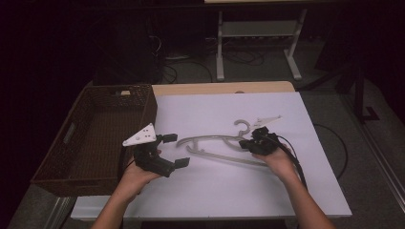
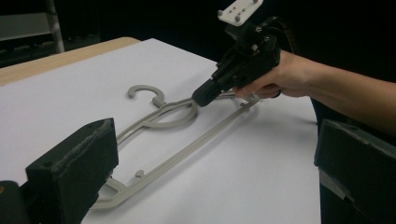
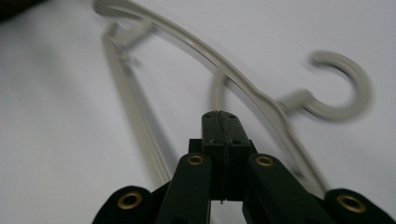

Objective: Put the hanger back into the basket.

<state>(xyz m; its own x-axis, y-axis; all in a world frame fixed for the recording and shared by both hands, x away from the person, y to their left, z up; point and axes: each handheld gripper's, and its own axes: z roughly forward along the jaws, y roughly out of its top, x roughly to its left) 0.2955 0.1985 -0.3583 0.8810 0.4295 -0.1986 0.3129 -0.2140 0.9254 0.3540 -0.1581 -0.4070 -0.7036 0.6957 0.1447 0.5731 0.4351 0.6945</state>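
Observation:
A grey plastic hanger (image 1: 215, 139) lies flat on the white sheet (image 1: 229, 188), its hook (image 1: 242, 125) pointing to the far side. My left gripper (image 1: 175, 150) hovers open just left of the hanger's left end, with nothing between its jaws; in the left gripper view its two pads (image 2: 79, 161) frame the hanger (image 2: 187, 151). My right gripper (image 1: 244, 144) is shut, its tip down against the hanger's neck below the hook. The right gripper view shows the jaws (image 3: 221, 120) pressed flush together, with the hanger's arm (image 3: 187, 37) running past behind them.
A brown wicker basket (image 1: 119, 89) sits on the table's left side, close to my left hand. A black cable (image 1: 297, 164) trails from the right gripper along the forearm. A white metal frame (image 1: 258, 28) stands on the floor beyond the table.

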